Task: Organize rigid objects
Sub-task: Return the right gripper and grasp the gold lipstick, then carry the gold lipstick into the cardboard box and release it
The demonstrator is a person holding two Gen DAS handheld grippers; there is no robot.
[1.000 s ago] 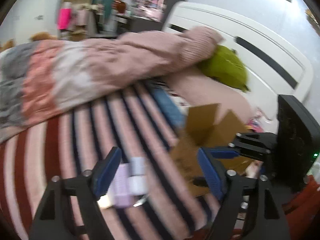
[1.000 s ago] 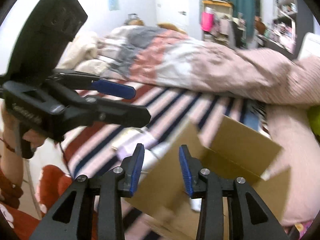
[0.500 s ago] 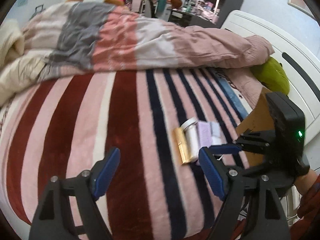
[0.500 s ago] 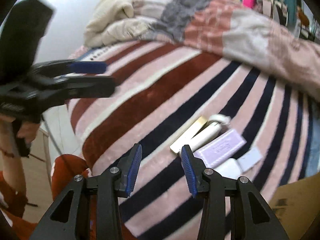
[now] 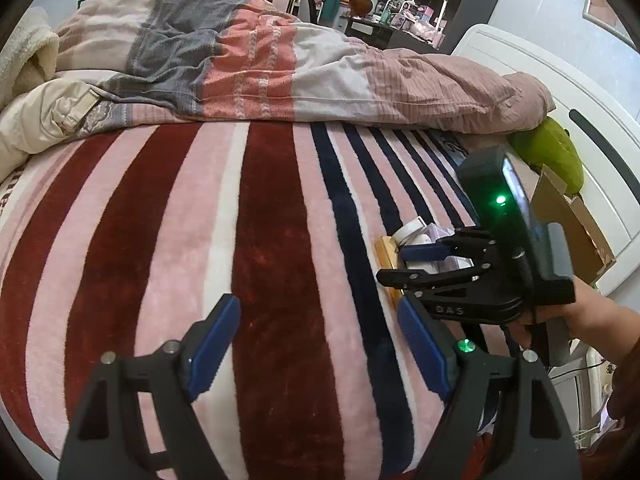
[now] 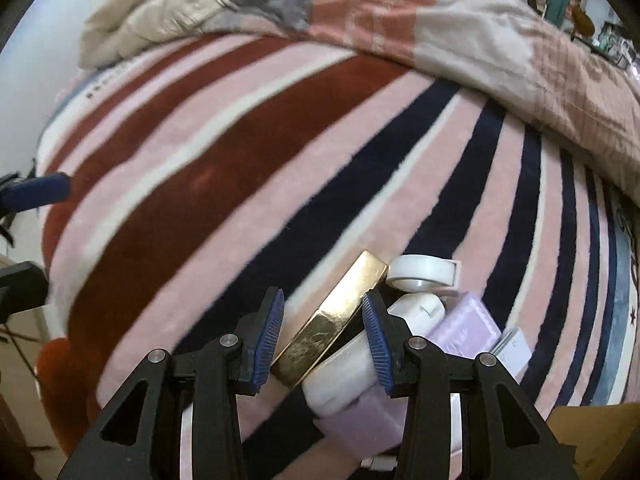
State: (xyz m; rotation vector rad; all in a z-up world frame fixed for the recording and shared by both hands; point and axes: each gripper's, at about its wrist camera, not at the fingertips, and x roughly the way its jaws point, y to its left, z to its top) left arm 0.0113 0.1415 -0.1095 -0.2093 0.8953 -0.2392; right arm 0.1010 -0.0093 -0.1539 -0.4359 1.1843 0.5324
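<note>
Currently the right hand-held gripper (image 6: 323,322) straddles the gold bar (image 6: 334,318), released; the left hand-held gripper (image 5: 318,344) hovers released at 9 o'clock.

Striped blanket (image 6: 224,168) spread over the bed. Bunched quilt (image 5: 256,68) at twelve o'clock. At five o'clock, side by side: gold box (image 6: 336,316), tape roll (image 6: 420,276), white tube (image 6: 348,372), purple box (image 6: 464,328).

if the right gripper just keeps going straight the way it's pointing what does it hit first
Most likely the gold bar. The right gripper is open, with the bar lying slanted between its fingers. The white case sits just beyond the right finger, so it could touch next. Depth is hard to judge here.
</note>
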